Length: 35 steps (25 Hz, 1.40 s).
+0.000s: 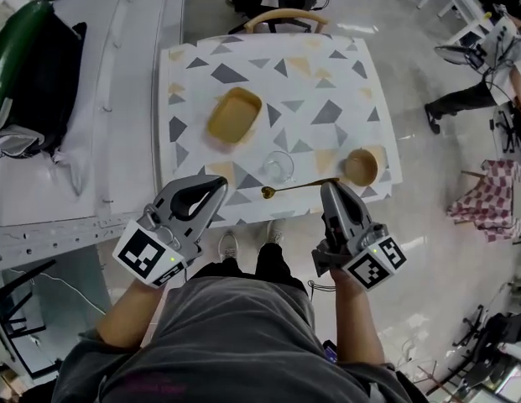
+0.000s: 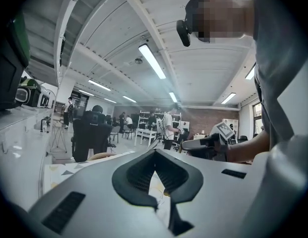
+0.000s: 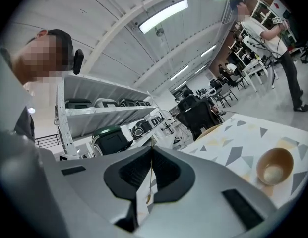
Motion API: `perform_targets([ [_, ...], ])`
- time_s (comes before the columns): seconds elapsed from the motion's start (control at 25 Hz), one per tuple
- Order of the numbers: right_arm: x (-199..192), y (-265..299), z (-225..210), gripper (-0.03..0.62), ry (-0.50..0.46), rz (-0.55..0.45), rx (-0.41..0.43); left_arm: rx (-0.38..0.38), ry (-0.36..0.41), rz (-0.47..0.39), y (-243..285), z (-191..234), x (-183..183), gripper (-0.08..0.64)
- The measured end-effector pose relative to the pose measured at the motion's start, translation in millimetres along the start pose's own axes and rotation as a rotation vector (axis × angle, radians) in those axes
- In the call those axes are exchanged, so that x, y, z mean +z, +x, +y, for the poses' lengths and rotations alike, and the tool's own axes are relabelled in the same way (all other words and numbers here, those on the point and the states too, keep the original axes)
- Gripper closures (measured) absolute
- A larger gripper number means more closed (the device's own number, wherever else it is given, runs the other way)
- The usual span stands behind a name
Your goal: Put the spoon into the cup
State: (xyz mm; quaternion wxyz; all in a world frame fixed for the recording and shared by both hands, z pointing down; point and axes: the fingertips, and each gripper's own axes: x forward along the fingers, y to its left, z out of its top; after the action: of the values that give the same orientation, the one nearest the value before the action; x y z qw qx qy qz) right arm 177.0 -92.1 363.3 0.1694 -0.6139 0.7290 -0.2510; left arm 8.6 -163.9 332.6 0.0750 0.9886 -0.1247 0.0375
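Note:
In the head view a thin gold spoon (image 1: 298, 186) hangs level over the table's near edge, bowl end pointing left. My right gripper (image 1: 330, 186) is shut on its handle end. The clear glass cup (image 1: 278, 167) stands upright on the patterned table (image 1: 327, 74), just beyond the spoon's bowl end. In the right gripper view the spoon (image 3: 149, 182) shows edge-on, pinched between the jaws. My left gripper (image 1: 220, 183) is shut and empty, hovering over the near-left table edge, left of the cup.
A yellow rectangular dish (image 1: 234, 115) lies left of centre. A round wooden bowl (image 1: 361, 166) sits at the near-right corner and also shows as the bowl (image 3: 275, 166) in the right gripper view. A chair (image 1: 285, 19) stands at the far side; shelving runs along the left.

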Motion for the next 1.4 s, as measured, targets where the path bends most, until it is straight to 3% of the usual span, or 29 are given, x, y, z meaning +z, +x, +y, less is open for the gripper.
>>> perform_targets([
  [0.4, 17, 42, -44, 0.569, 0.005, 0.107, 0.099, 0.139, -0.032, 0.028, 34, 14, -6, 0.545],
  [0.8, 3, 75, -76, 0.569, 0.014, 0.215, 0.17, 0.266, -0.066, 0.057, 46, 25, -25, 0.545],
  [1.4, -39, 97, -105, 0.569, -0.029, 0.336, 0.203, 0.365, -0.111, 0.088, 46, 25, -52, 0.545],
])
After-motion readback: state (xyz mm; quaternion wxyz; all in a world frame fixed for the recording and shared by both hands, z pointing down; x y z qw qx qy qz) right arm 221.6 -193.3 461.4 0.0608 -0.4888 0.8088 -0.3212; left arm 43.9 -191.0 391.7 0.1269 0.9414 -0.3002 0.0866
